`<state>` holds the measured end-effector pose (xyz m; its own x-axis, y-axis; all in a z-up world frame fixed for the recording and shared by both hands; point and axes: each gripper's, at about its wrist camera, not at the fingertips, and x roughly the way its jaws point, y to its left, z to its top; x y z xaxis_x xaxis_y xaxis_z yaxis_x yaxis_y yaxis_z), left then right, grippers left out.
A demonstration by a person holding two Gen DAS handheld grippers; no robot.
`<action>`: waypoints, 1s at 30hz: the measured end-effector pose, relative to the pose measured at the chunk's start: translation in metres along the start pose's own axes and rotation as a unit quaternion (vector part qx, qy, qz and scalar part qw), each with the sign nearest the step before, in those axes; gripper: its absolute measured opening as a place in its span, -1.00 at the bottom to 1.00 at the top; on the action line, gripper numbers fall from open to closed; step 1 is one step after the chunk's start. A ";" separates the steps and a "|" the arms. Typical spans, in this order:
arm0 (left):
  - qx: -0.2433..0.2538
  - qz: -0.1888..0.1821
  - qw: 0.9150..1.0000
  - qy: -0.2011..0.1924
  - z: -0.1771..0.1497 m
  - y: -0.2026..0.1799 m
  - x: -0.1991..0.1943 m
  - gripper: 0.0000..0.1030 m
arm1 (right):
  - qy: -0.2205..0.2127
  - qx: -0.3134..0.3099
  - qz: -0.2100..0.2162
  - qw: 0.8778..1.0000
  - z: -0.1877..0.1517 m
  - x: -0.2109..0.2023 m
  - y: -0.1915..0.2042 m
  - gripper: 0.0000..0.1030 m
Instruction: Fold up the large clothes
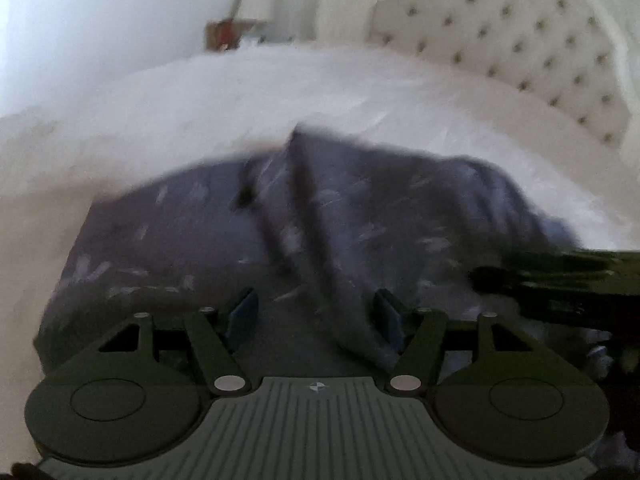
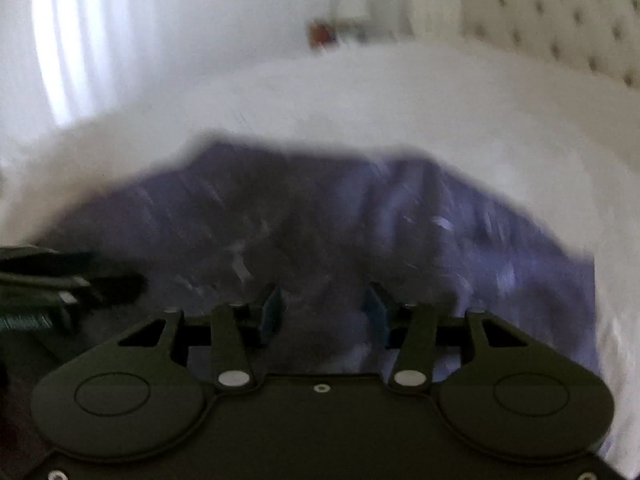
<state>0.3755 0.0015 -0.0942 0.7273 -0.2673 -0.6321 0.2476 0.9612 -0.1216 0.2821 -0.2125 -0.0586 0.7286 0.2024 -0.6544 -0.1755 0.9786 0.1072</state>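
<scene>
Left hand-held gripper (image 1: pixel 316 312), right hand-held gripper (image 2: pixel 322 310): black linkage arms, blue pads, silver rivets; left base ribbed grey.

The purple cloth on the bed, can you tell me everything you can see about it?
The purple cloth is a soft, dark bluish-purple garment sprinkled with small pale marks. It lies crumpled on the white bed, with a raised fold running up its middle. The pictures are blurry, so its exact kind is unclear. The left gripper has its jaws apart with a flap of the cloth rising between them. The right gripper is also over it, jaws apart.
</scene>
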 end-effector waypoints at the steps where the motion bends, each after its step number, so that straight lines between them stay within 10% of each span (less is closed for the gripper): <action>1: -0.001 -0.007 1.000 -0.007 -0.004 0.004 0.002 0.24 | -0.004 0.002 0.006 1.000 -0.007 0.002 -0.005 0.06; 9: 0.022 -0.006 0.999 -0.034 -0.015 0.000 0.005 0.43 | -0.056 0.006 0.029 0.998 -0.026 -0.003 -0.011 0.24; 12: 0.025 -0.022 0.999 -0.030 -0.012 0.000 0.006 0.68 | -0.058 0.005 0.068 0.996 -0.031 -0.001 -0.011 0.98; 15: 0.038 -0.029 0.999 -0.020 -0.010 -0.004 0.004 0.99 | -0.047 -0.022 0.065 0.997 -0.027 -0.001 -0.001 0.99; 30: 0.025 -0.020 0.999 0.020 -0.048 0.022 -0.125 0.99 | -0.019 0.063 0.064 0.996 -0.063 -0.133 -0.029 0.99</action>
<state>0.2590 0.0598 -0.0545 0.6899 -0.3024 -0.6577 0.3092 0.9446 -0.1100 0.1489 -0.2697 -0.0216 0.7299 0.3254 -0.6011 -0.1863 0.9408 0.2831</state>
